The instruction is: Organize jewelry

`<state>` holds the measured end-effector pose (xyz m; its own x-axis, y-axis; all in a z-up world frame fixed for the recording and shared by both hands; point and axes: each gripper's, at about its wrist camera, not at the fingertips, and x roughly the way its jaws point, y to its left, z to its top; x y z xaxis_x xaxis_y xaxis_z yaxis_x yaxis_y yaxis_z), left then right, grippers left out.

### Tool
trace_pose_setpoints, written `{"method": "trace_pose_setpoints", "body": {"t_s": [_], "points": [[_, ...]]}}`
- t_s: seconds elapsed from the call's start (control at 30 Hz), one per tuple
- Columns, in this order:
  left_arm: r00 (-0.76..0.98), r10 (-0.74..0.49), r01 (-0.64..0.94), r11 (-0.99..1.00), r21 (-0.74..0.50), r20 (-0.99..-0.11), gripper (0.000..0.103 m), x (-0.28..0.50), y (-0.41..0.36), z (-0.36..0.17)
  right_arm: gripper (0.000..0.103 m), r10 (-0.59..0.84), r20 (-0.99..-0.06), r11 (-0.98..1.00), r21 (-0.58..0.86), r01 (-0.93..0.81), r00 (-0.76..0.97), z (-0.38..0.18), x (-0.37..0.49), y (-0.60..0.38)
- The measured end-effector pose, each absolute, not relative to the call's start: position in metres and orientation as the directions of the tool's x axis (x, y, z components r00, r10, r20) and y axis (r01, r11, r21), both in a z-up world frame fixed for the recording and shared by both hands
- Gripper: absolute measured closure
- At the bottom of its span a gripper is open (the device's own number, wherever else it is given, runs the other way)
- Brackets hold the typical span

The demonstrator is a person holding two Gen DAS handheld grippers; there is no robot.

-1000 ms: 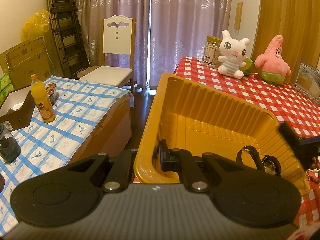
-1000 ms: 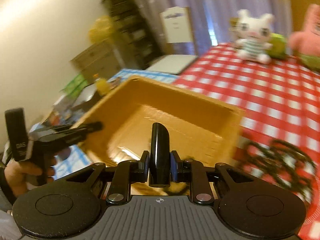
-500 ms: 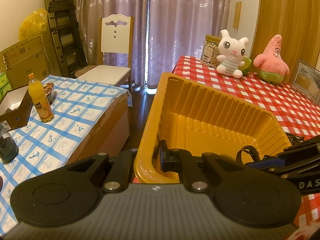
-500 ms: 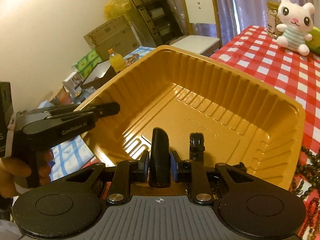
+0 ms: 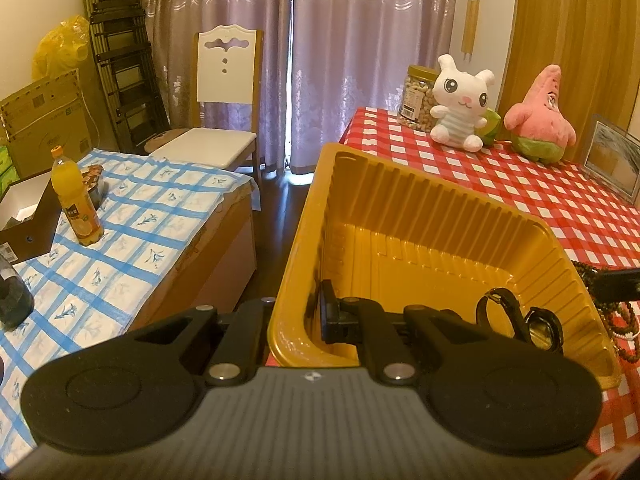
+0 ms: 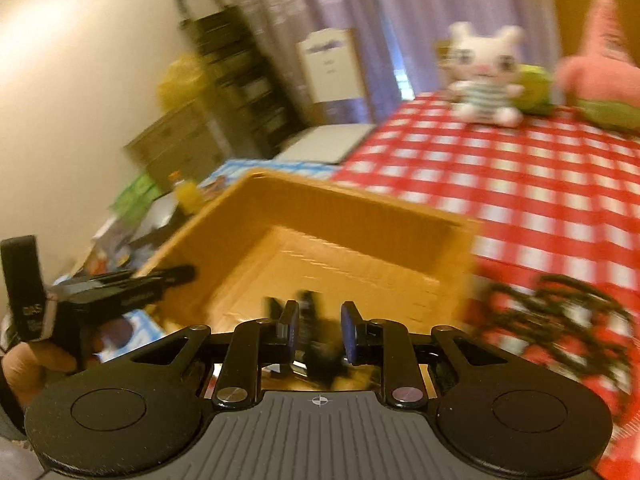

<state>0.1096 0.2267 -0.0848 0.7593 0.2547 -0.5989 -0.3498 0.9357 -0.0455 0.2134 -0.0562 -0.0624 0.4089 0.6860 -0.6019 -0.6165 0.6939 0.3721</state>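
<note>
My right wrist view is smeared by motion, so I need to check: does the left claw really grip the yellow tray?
Observer: Yes. In the left wrist view the left claw is shut on the near-left wall of the yellow tray, with one finger inside and one outside.
Operator: Is any jewelry lying in the tray?
Observer: Two dark loop-shaped pieces lie in its near right corner.
Operator: And what is the dark tangle on my right?
Observer: Those are bead strings on the red checked cloth, just outside the tray's right wall.
</note>
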Motion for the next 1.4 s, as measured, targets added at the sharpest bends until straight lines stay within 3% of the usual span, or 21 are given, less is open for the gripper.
{"method": "trace_pose_setpoints", "body": {"t_s": [0.27,0.97,1.0,1.1,1.23,1.4], "points": [[0.758,0.256,-0.343,0.939,-0.033,-0.6,0.095,0.114,0.227,-0.083,0.08,0.549,-0.684,0.813,0.304,-0.496,0.48,-0.08,0.223,-0.125],[0.755,0.265,-0.347,0.937,-0.023,-0.6,0.094,0.111,0.229,-0.08,0.08,0.448,-0.776,0.828,0.172,-0.533,0.445,-0.135,0.256,-0.117],[0.755,0.266,-0.348,0.937,-0.023,-0.6,0.094,0.111,0.23,-0.08,0.081,0.443,-0.776,0.83,0.167,-0.532,0.448,-0.135,0.256,-0.116],[0.753,0.268,-0.351,0.936,-0.021,-0.601,0.094,0.11,0.231,-0.08,0.098,0.426,-0.784,0.83,0.14,-0.539,0.452,-0.135,0.253,-0.114],[0.753,0.268,-0.35,0.936,-0.021,-0.601,0.094,0.11,0.232,-0.081,0.098,0.418,-0.785,0.828,0.122,-0.547,0.458,-0.133,0.248,-0.113],[0.754,0.268,-0.349,0.937,-0.02,-0.6,0.094,0.11,0.231,-0.081,0.098,0.461,-0.753,0.842,0.203,-0.5,0.47,-0.12,0.244,-0.126]]}}
